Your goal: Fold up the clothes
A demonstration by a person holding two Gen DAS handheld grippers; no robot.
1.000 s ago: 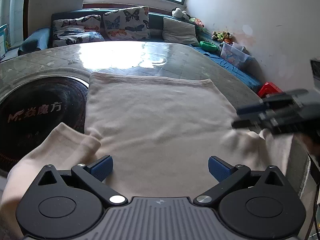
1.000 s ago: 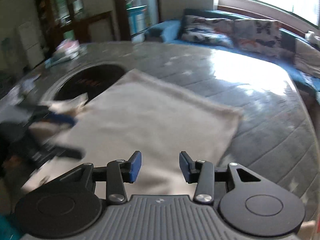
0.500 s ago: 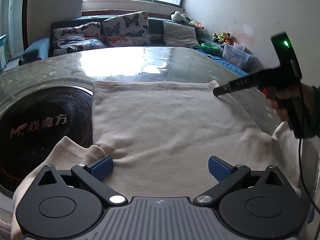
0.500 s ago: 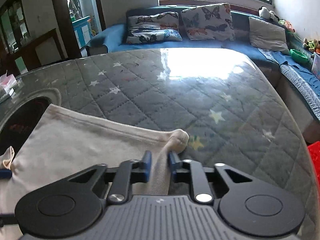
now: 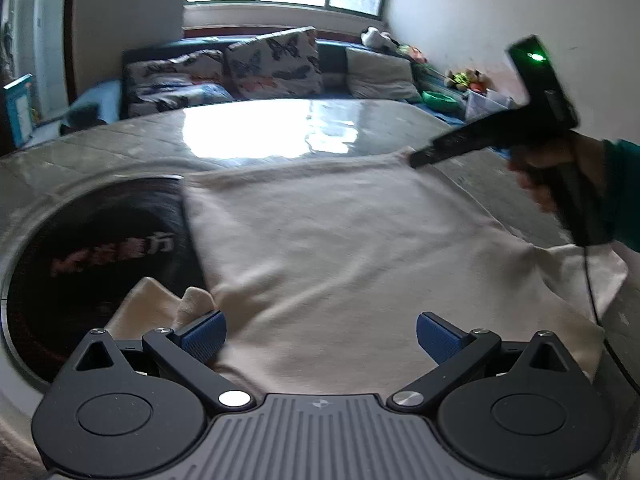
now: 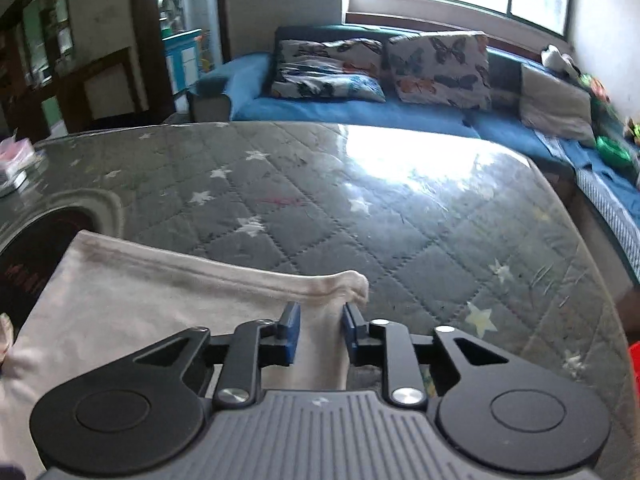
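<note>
I have a broad tabletop (image 6: 400, 216) under a grey quilted cover with pale stars, glossy where the window glare falls on it. At nine o'clock in my left view a round black inset (image 5: 92, 248) is sunk into it; its red lettering is too blurred for me to read, and the cloth hides its right edge.

The task's thing, a cream garment (image 5: 360, 252), lies spread flat across the near half of the tabletop, its far hem running straight from eleven to one o'clock. I cannot tell what kind of garment it is. A bunched fold of it (image 5: 160, 304) sits at eight o'clock, over the inset's rim, just beyond my left blue pad. Its near edge is cut off behind the tool body in both views.

My left tool (image 5: 319, 338) hangs low over the garment's near part with its jaws spread wide, nothing between them; the left pad is close to the bunched fold, but I cannot tell whether it touches.

My right tool (image 6: 319, 334) is pinching the garment's far right corner (image 6: 352, 284): the cloth runs up between the blue pads and the corner tip pokes out past them, lifted off the cover. From the left view that tool reaches in from two o'clock, a hand (image 5: 560, 172) gripping its handle, a green light (image 5: 534, 56) lit on top.
</note>
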